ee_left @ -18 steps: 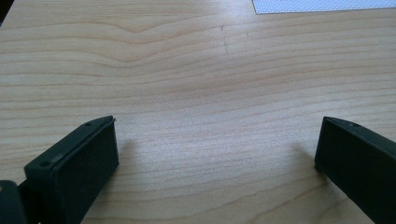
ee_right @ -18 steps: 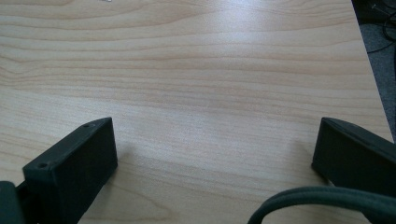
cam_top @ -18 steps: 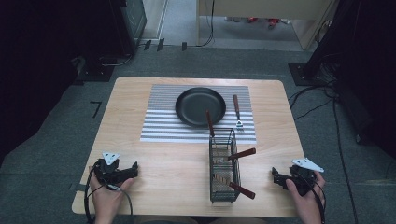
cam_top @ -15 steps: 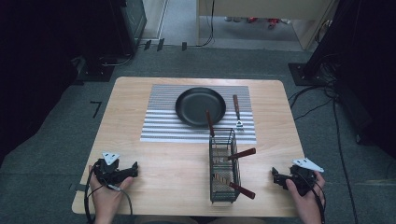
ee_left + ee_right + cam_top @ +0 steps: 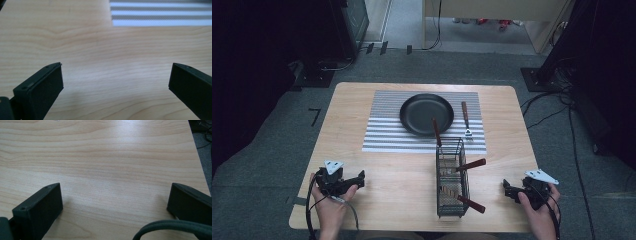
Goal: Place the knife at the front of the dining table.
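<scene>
Resting near the front corners of the bench (image 5: pixel 362 165), each hand-held gripper sits in a hand with its jaws spread wide and nothing between them: the left hand-held gripper (image 5: pixel 357 179) lies at the front left, pointing right toward the middle, and the right hand-held gripper (image 5: pixel 507 189) lies at the front right, pointing left. In the left gripper view the black jaws frame bare wood, with the edge of the striped mat (image 5: pixel 160 12) at the top right. In the right gripper view the jaws also frame bare wood, with the bench edge and grey floor at the far right and a dark cable (image 5: pixel 170 226) curving across the bottom. Between the two grippers, closer to the right one, stands a wire basket (image 5: pixel 451 177) holding utensils with reddish-brown handles; one handle (image 5: pixel 471 164) juts out to the right near the top and another (image 5: pixel 472 204) sticks out low on the right, both on the side facing the right gripper. Behind the basket the mat (image 5: pixel 382 130) carries a black pan (image 5: pixel 424 112), and a third handle (image 5: pixel 437 132) leans from the basket toward the pan's rim. A fork (image 5: pixel 466 120) with a brown handle lies on the mat just right of the pan. Cables (image 5: pixel 557 105) trail over the floor to the right of the bench
</scene>
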Available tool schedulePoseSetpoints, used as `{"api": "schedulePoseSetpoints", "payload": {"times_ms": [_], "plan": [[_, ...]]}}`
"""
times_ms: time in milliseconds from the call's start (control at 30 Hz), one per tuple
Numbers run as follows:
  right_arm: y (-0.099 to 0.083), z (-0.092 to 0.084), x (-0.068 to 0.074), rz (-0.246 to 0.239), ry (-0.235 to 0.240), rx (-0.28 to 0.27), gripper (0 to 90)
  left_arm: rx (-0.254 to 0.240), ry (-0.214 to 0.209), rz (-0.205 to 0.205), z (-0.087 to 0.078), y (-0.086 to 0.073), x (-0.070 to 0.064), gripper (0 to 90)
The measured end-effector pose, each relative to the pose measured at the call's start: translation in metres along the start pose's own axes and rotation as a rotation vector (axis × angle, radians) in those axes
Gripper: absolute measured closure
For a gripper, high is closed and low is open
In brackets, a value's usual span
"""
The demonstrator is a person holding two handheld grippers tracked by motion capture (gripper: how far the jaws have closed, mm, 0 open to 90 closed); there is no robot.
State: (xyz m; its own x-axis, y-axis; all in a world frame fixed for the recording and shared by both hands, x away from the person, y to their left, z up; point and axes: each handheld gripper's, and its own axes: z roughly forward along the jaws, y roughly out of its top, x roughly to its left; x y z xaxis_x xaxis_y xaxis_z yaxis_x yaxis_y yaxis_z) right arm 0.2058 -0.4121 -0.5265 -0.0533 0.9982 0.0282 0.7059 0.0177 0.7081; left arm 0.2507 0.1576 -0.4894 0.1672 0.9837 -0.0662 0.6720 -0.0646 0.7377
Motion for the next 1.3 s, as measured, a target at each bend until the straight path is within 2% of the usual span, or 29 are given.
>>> {"api": "schedulePoseSetpoints", "payload": {"times_ms": [167, 267, 300, 333, 500, 567, 600, 867, 967, 1000, 1033, 1100, 1133, 1200, 1300], "plan": [[0.000, 0.000, 0.000, 0.001, 0.000, 0.000, 0.0, -0.044, -0.035, 0.021, -0.010, 0.018, -0.016, 0.0], [0.000, 0.000, 0.000, 0.000, 0.000, -0.001, 0.0, -0.052, -0.044, 0.025, -0.011, 0.023, -0.021, 0.0], [0.000, 0.000, 0.000, 0.002, -0.001, 0.001, 0.0, -0.052, -0.061, 0.027, -0.010, 0.027, -0.027, 0.0], [0.000, 0.000, 0.000, 0.002, -0.001, 0.001, 0.0, -0.052, -0.061, 0.027, -0.010, 0.027, -0.027, 0.0], [0.000, 0.000, 0.000, 0.001, 0.000, 0.000, 0.0, -0.067, -0.099, 0.043, -0.010, 0.037, -0.043, 0.0], [0.000, 0.000, 0.000, 0.003, -0.001, 0.001, 0.0, -0.086, -0.142, 0.044, -0.011, 0.045, -0.053, 0.0], [0.000, 0.000, 0.000, 0.003, -0.001, 0.001, 0.0, -0.086, -0.142, 0.044, -0.011, 0.045, -0.053, 0.0], [0.000, 0.000, 0.000, 0.001, 0.000, 0.000, 0.0, -0.112, -0.215, 0.079, -0.010, 0.062, -0.081, 0.0], [0.000, 0.000, 0.000, 0.000, 0.000, 0.000, 0.0, -0.120, -0.273, 0.086, -0.010, 0.069, -0.094, 0.0], [0.000, 0.000, 0.000, 0.000, 0.000, 0.000, 0.0, -0.125, -0.302, 0.093, -0.010, 0.074, -0.102, 0.0], [0.000, 0.000, 0.000, 0.000, 0.000, 0.000, 0.0, -0.125, -0.302, 0.093, -0.010, 0.074, -0.102, 0.0], [0.000, 0.000, 0.000, 0.000, 0.000, 0.000, 0.0, -0.129, -0.338, 0.103, -0.009, 0.082, -0.114, 0.0], [0.000, 0.000, 0.000, 0.000, 0.000, 0.000, 0.0, -0.129, -0.338, 0.103, -0.009, 0.082, -0.114, 0.0], [0.000, 0.000, 0.000, 0.000, -0.001, 0.000, 0.0, -0.134, -0.368, 0.115, -0.008, 0.087, -0.121, 0.0], [0.000, 0.000, 0.000, 0.001, -0.001, 0.001, 0.0, -0.141, -0.392, 0.136, -0.007, 0.093, -0.132, 6.8]]}}
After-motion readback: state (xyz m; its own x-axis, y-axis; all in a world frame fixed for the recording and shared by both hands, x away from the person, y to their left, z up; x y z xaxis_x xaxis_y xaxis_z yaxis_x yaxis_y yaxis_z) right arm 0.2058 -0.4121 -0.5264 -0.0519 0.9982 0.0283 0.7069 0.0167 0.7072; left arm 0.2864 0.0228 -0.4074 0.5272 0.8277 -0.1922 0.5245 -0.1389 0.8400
